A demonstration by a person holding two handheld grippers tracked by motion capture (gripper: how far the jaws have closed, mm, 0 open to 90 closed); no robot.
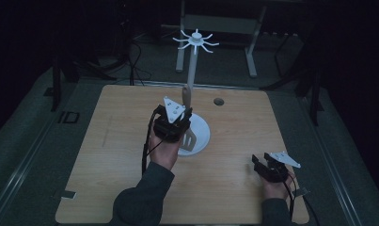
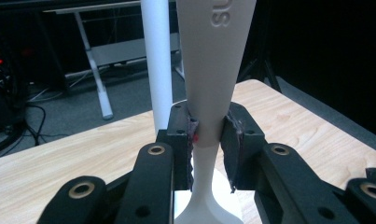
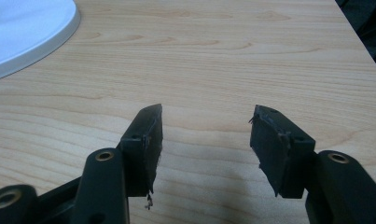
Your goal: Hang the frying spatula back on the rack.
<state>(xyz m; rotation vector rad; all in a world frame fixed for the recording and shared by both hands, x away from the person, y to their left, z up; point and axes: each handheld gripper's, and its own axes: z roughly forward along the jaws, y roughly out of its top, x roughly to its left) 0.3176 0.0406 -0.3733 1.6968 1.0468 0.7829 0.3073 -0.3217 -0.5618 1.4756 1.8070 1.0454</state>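
Near the middle of the wooden table (image 1: 107, 141) stands a white rack (image 1: 195, 70), with a round base (image 1: 202, 134), an upright pole and a ring of curved hooks (image 1: 195, 40) at its top. Right against the near side of that rack, the left gripper (image 1: 177, 117) is clamped on a white spatula (image 1: 189, 113). In the left gripper view, its two black pads (image 2: 232, 140) press both sides of the spatula's handle (image 2: 213, 70) where the handle narrows, and raised letters show on the wider part above. The pole (image 2: 156, 60) rises just behind and beside the handle in that view. From the high view, the spatula stands roughly upright, tilted a little: its slotted blade (image 1: 189, 140) hangs low over the rack's base and its handle end points up alongside the pole. Whether the blade touches the base is not clear. Well to the right of the rack and nearer the table's front edge, the right gripper (image 1: 261, 164) rests low over bare wood in the person's right hand (image 1: 275, 186). Its jaws are spread apart with nothing between them, and in the right gripper view the edge of the rack's base (image 3: 31, 37) shows at the far left. Beyond the rack, a small dark hole (image 1: 218, 101) sits in the tabletop.
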